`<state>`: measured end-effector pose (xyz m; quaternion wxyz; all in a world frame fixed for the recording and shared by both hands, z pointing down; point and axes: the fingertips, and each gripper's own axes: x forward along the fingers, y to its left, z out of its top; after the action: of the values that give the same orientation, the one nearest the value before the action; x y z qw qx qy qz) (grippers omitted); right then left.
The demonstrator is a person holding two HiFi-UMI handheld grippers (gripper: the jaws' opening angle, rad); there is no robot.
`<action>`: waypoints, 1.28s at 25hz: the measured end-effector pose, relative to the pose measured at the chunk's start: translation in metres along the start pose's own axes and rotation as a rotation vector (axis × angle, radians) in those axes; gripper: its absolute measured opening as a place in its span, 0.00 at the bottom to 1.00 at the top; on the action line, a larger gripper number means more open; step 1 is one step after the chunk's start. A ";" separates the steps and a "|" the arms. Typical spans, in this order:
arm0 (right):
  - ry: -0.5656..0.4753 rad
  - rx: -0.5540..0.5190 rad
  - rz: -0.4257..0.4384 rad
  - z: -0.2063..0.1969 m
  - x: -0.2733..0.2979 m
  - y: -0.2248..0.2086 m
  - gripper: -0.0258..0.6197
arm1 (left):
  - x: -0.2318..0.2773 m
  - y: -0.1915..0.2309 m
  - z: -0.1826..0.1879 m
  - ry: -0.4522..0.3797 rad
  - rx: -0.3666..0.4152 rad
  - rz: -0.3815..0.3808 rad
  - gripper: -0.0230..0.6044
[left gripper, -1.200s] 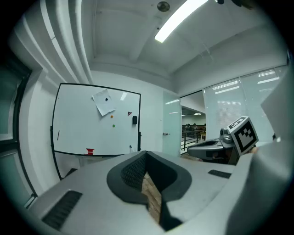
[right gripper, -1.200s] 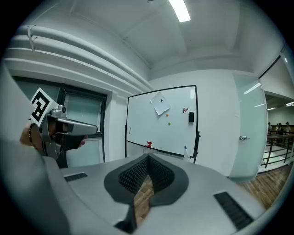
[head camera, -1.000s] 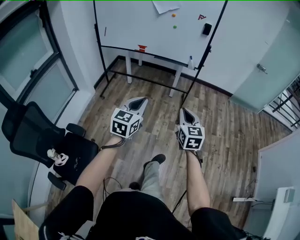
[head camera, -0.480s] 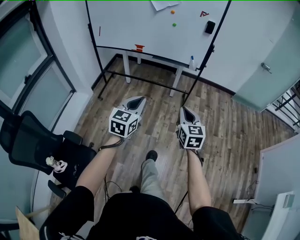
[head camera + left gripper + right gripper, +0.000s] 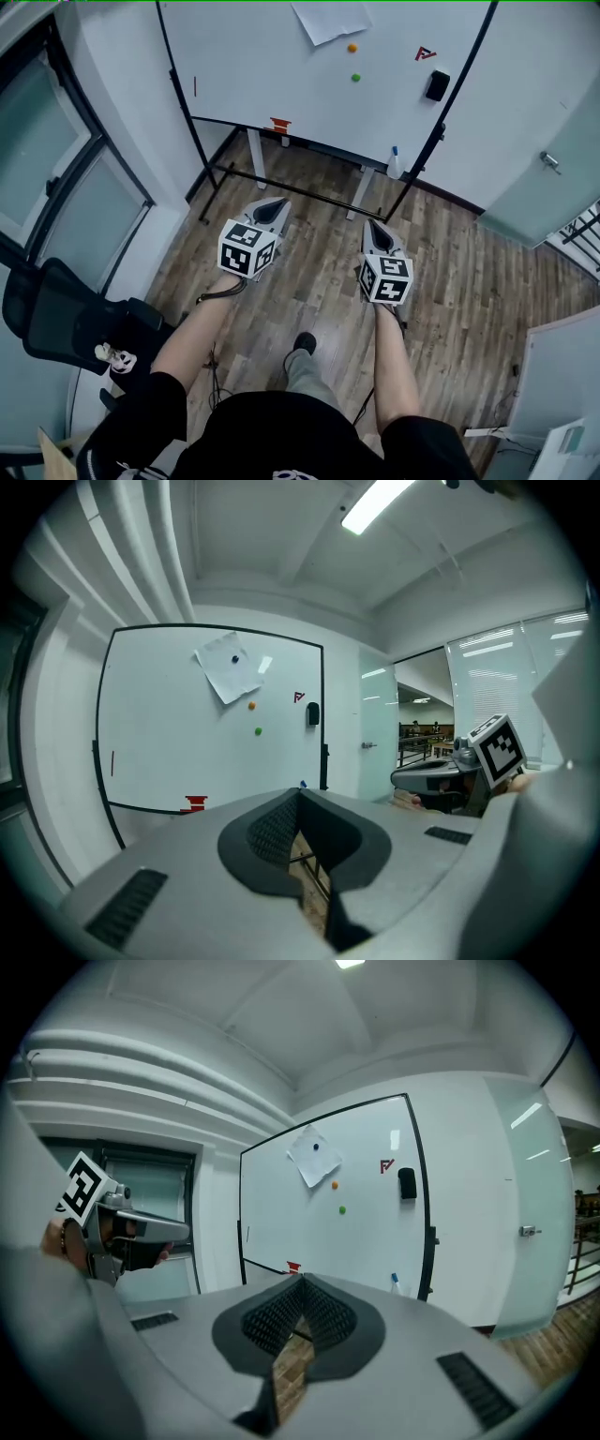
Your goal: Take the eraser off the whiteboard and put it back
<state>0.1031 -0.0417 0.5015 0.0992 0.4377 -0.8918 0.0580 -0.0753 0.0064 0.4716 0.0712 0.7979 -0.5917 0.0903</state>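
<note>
The left tool (image 5: pixel 277 203) and the right tool (image 5: pixel 370 225) are both pinched shut and empty. The black eraser (image 5: pixel 437 85) sticks far off, on the right side of the whiteboard (image 5: pixel 262 56). A shut tool may knock it to the floor (image 5: pixel 309 300).

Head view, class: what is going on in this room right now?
A person stands facing the whiteboard with a gripper in each hand. The left gripper and right gripper are both shut and empty, short of the board. The black eraser sits on the whiteboard near its right edge, untouched.
</note>
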 end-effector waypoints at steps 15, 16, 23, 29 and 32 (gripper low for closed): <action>-0.010 -0.033 0.049 0.047 0.123 -0.058 0.08 | 0.111 0.064 0.043 -0.023 -0.020 0.046 0.06; -0.009 -0.038 0.051 0.049 0.126 -0.060 0.08 | 0.115 0.066 0.043 -0.026 -0.023 0.047 0.06; -0.013 -0.062 0.039 0.061 0.148 -0.076 0.08 | 0.146 0.075 0.057 -0.057 -0.030 0.031 0.06; -0.042 -0.077 -0.008 0.085 0.172 -0.105 0.08 | 0.194 0.081 0.077 -0.087 -0.024 -0.016 0.06; -0.055 -0.079 -0.040 0.097 0.186 -0.125 0.08 | 0.223 0.082 0.091 -0.101 -0.010 -0.051 0.06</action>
<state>0.0789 -0.2801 0.4518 0.0932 0.4526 -0.8868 0.0087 -0.0852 -0.2452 0.4343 0.0474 0.8160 -0.5744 0.0449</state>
